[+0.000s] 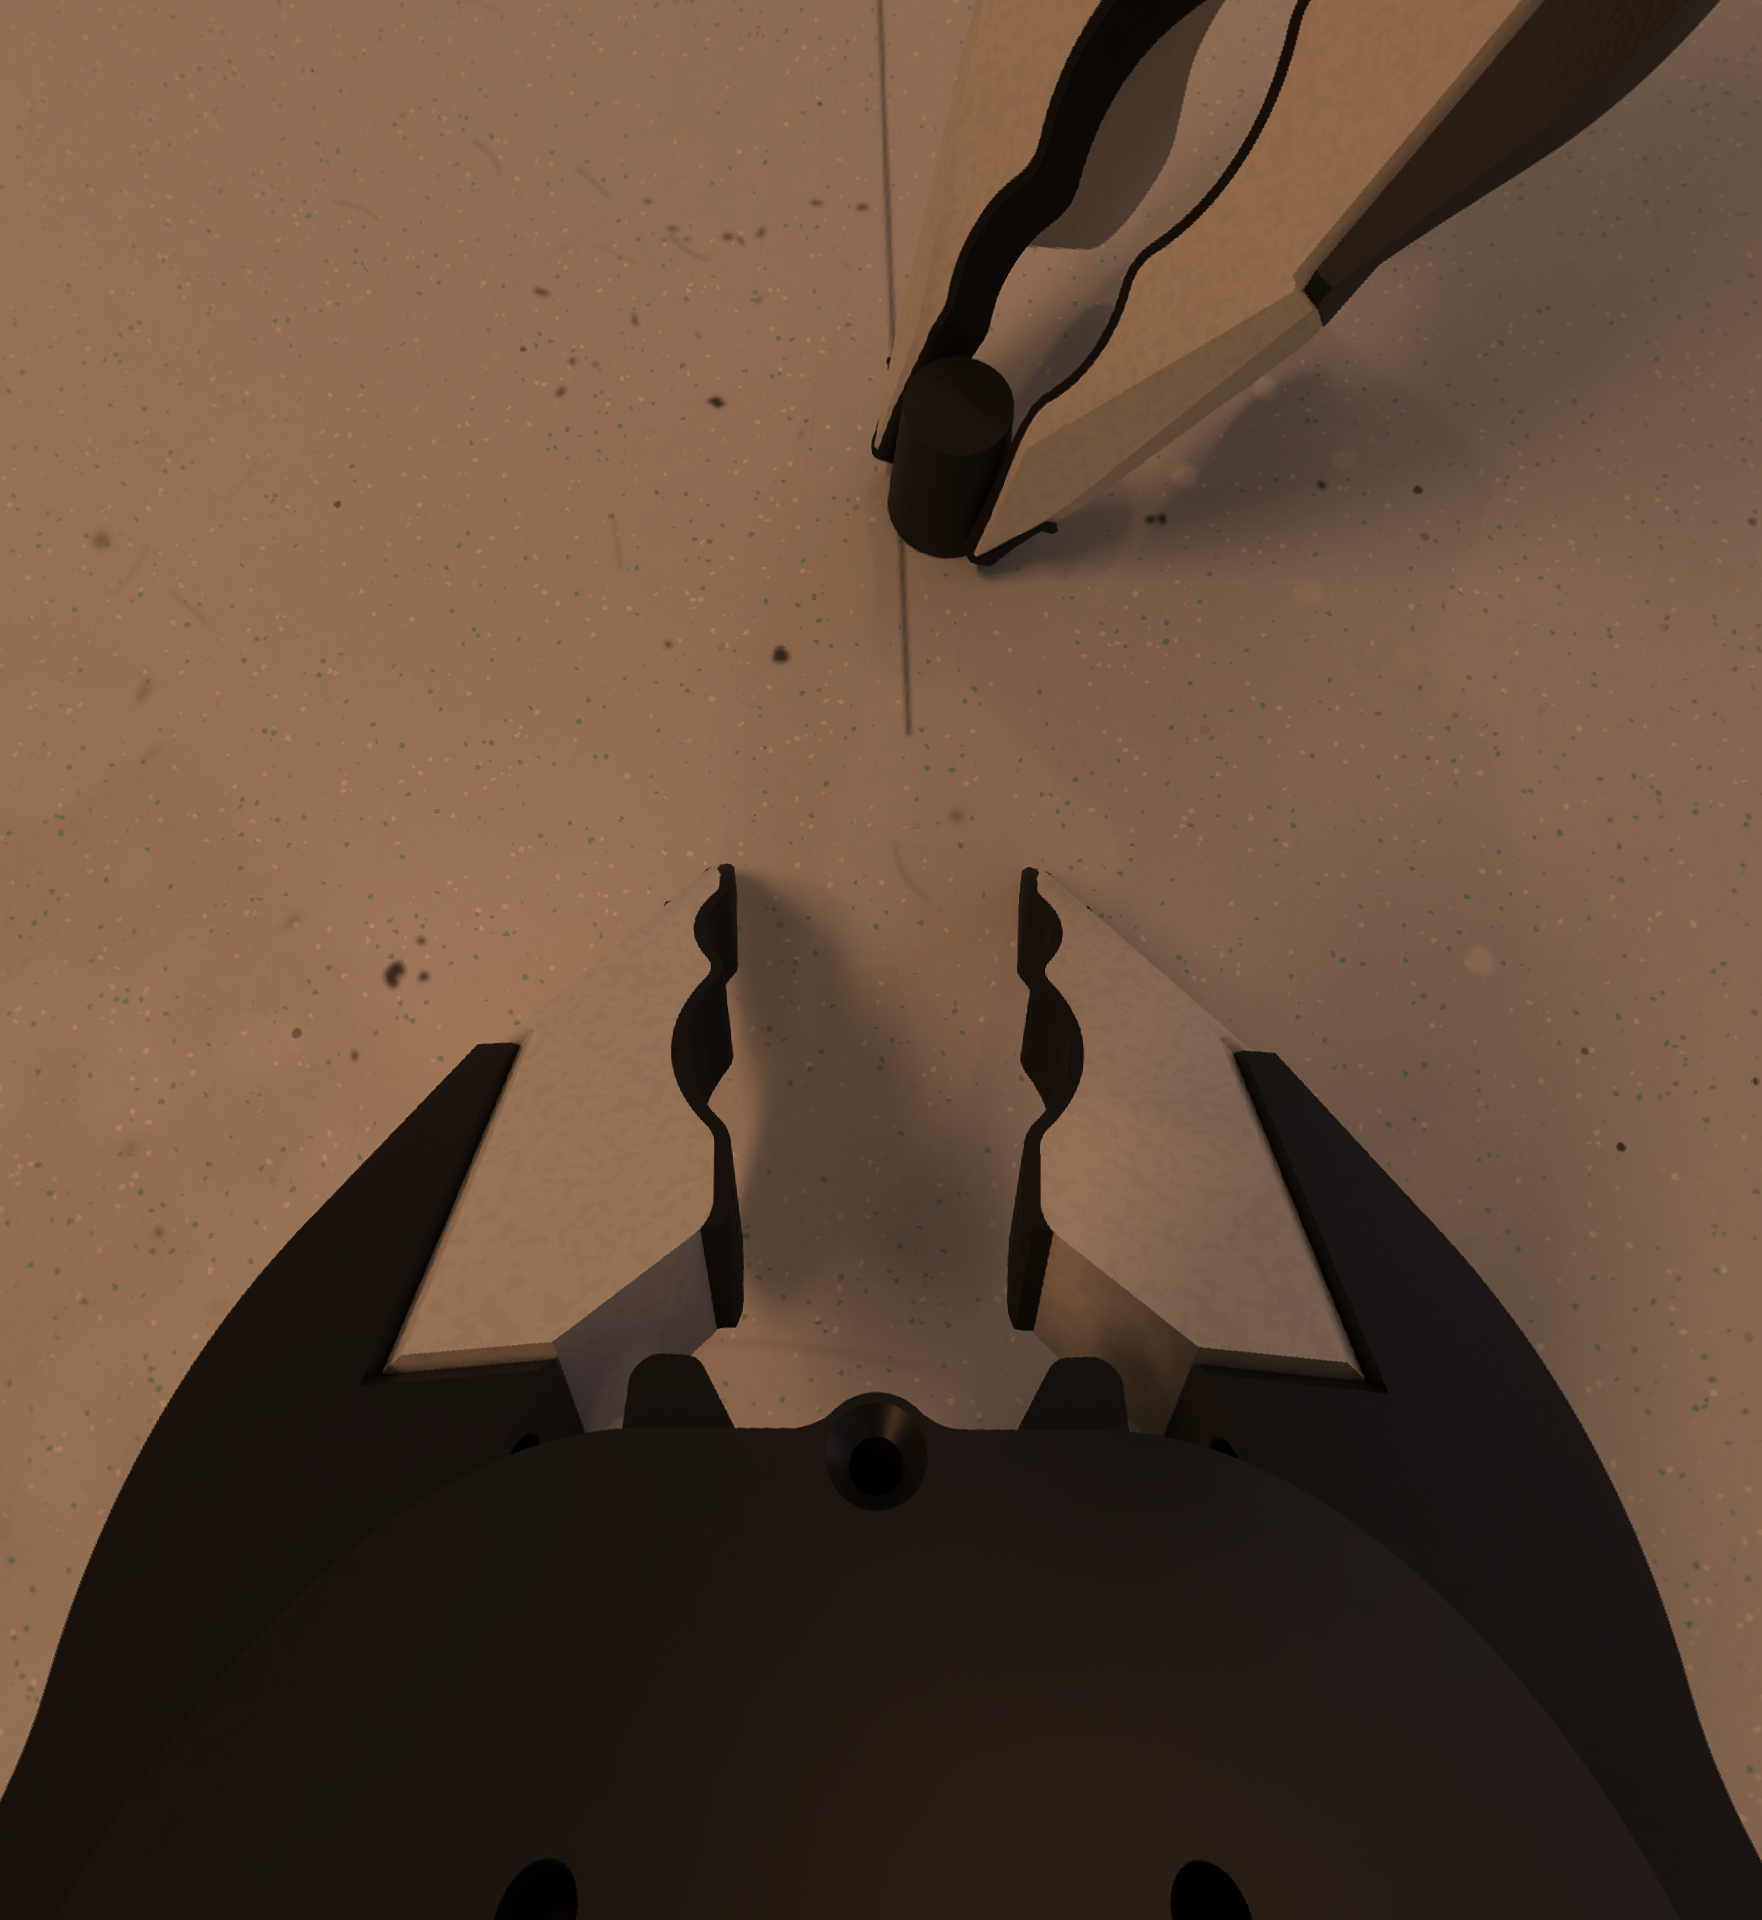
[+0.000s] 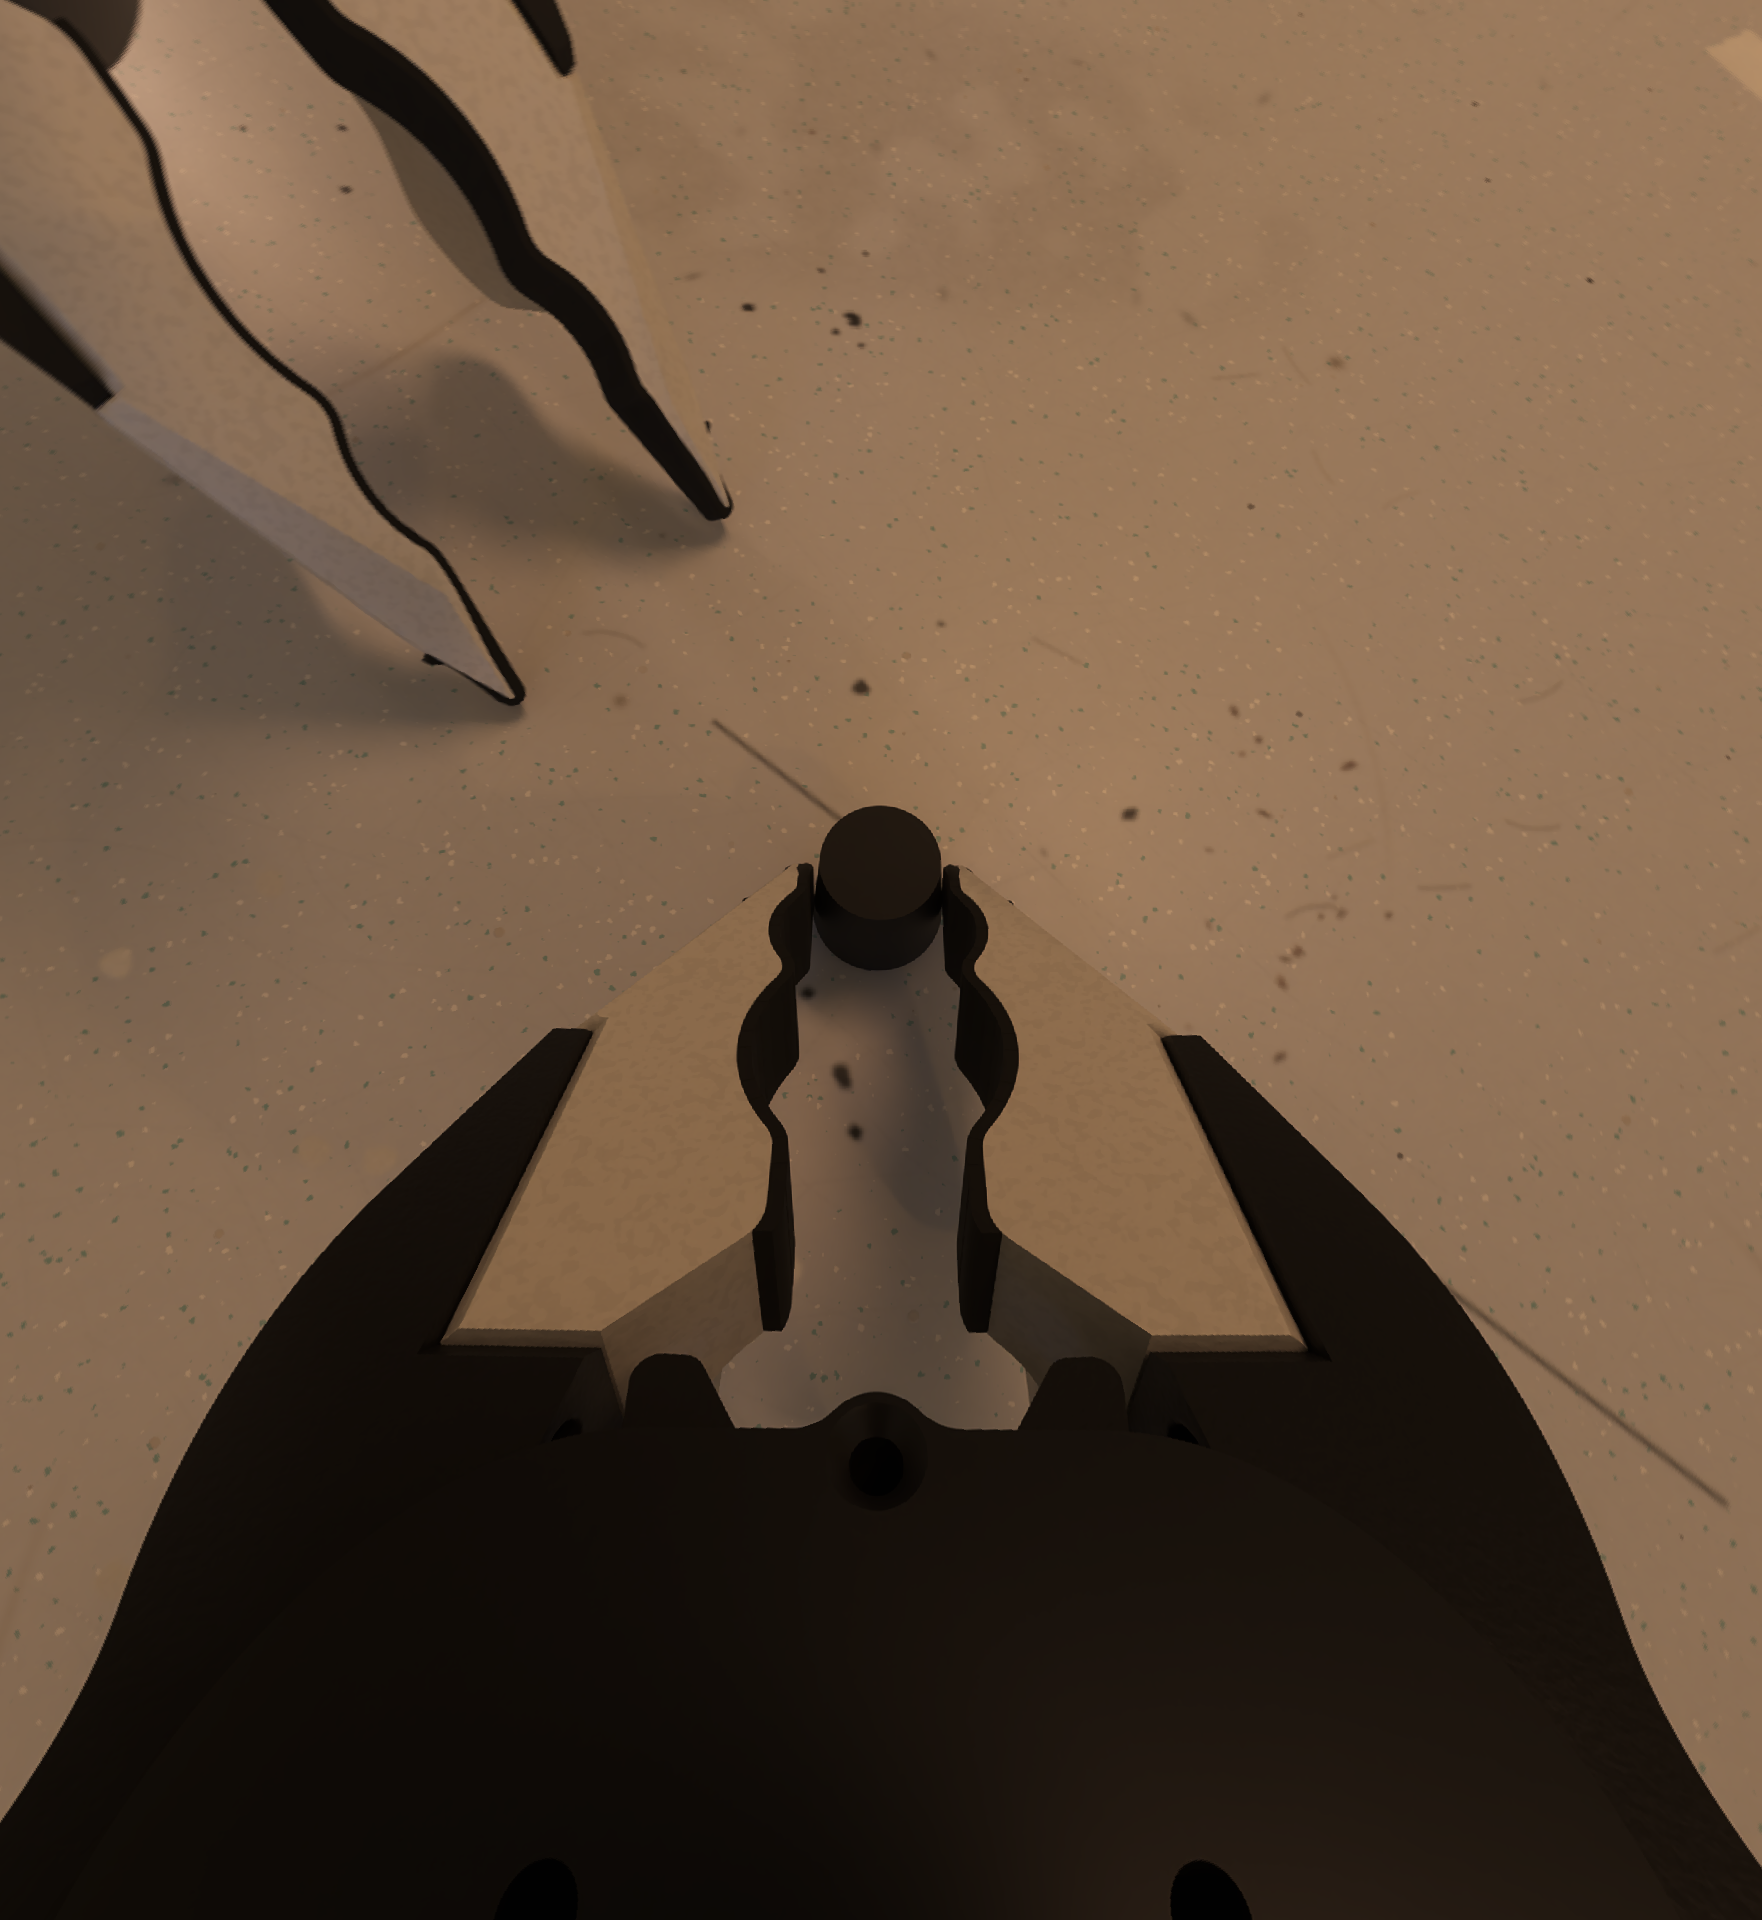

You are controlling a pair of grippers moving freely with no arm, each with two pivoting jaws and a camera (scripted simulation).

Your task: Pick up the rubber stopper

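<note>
**Stopper held at fingertips of right gripper; left gripper idle**

The rubber stopper [image 2: 877, 899], a short dark cylinder, sits at centre of the right wrist view, pinched on its curved side between the very tips of the right gripper [image 2: 878, 883], whose fingers are closed against it. In the left wrist view the same stopper [image 1: 944, 468] appears at upper right, its lower end at or just above the speckled tan surface [image 1: 337, 520]; contact cannot be confirmed. The left gripper [image 1: 877, 883] stands well apart, fingers spread with nothing between them.

Assessment: the item is likely light, slightly yielding and grippy. The hold is shallow, at the outermost pad notch; a tilt or twist could roll it free. A seat deeper in the notch would be safer.
</note>
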